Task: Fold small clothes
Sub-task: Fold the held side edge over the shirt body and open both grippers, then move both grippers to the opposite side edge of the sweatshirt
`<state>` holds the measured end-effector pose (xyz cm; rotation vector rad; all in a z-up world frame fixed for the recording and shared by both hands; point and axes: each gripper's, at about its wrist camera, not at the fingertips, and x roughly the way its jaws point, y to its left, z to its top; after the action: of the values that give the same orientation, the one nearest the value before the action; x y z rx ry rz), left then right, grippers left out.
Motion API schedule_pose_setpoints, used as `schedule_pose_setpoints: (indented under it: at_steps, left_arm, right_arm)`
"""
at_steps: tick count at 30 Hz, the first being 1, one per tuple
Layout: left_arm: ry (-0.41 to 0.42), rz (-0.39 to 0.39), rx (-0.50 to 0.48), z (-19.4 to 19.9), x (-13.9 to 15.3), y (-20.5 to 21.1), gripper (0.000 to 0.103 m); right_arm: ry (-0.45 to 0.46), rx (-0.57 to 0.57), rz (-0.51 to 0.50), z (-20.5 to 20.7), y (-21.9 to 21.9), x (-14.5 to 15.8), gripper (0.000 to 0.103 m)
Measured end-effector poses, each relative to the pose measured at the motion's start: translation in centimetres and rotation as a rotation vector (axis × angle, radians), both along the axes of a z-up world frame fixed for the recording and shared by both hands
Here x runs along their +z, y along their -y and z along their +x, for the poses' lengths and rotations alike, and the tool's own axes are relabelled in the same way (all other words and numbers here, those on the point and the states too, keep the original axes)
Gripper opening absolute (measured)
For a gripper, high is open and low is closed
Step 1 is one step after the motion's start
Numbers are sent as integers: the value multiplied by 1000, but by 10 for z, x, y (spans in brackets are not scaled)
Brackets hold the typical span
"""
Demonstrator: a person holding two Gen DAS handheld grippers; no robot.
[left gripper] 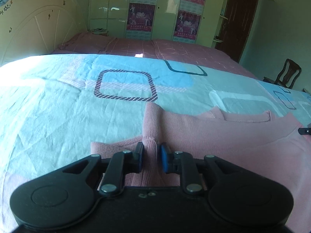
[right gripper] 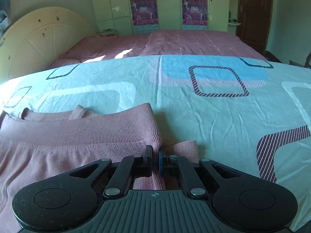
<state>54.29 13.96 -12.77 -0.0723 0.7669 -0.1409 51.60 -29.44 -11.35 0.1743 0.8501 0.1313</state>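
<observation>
A pink ribbed-knit sweater lies on a light blue patterned sheet, its neckline towards the far side. In the left wrist view, my left gripper is shut on a raised fold at the sweater's left side, and the knit bunches up between the blue pads. In the right wrist view the sweater fills the lower left. My right gripper is shut on a thin ridge of knit at its right edge. A cuff sticks out just to the right of the fingers.
The blue sheet covers the near bed. Beyond it lies a pink checked bedspread, with a cream headboard at left. Wardrobe doors with posters, a brown door and a wooden chair stand further back.
</observation>
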Motion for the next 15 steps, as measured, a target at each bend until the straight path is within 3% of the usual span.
schedule_pose_setpoints:
  at_steps: [1, 2, 3, 5, 7, 9, 11, 13, 15]
  left_arm:
    - [0, 9, 32, -2, 4, -1, 34]
    - [13, 45, 72, -6, 10, 2, 49]
    - [84, 102, 105, -18, 22, 10, 53]
    - [164, 81, 33, -32, 34, 30, 64]
    - [112, 50, -115, -31, 34, 72, 67]
    - [77, 78, -237, -28, 23, 114, 69]
    - [76, 104, -280, -30, 12, 138, 71]
    - [72, 138, -272, -30, -1, 144, 74]
    - [105, 193, -218, -31, -13, 131, 89]
  right_arm:
    - [5, -23, -1, -1, 0, 5, 10]
    - [41, -43, -33, -7, -4, 13, 21]
    - [96, -43, -61, -15, -10, 22, 22]
    - [152, 43, -25, -25, -35, 36, 22]
    - [132, 167, 36, -21, -71, 36, 23]
    - [100, 286, 62, -14, -113, 28, 30]
    - [105, 363, 40, -14, -145, 21, 74]
    - [126, 388, -31, -15, -159, 15, 72]
    - [119, 328, -77, -7, -145, 3, 70]
